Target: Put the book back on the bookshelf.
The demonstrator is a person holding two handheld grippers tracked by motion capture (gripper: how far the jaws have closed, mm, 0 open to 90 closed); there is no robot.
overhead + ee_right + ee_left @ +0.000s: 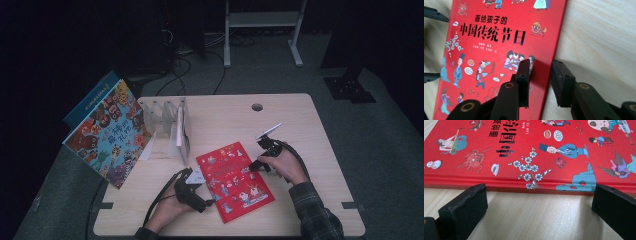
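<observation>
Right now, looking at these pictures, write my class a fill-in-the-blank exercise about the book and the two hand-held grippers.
1. The book lying flat on the table has a ____ cover.
2. The left hand-held gripper faces the book's spine with its jaws ____.
3. The right hand-held gripper straddles the book's ____ edge, opposite the spine.
4. The clear rack stands on the table's ____ side in the high view.

Missing words: red; open; long; left

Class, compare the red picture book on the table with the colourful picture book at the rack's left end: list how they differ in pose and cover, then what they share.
The red picture book lies flat on the pale wooden table; the colourful picture book stands tilted at the left end of the clear divider rack. The red one's cover is plain red with small figures; the other's is crowded with many-coloured cartoon faces. Both are illustrated hardbacks with Chinese titles.
</observation>
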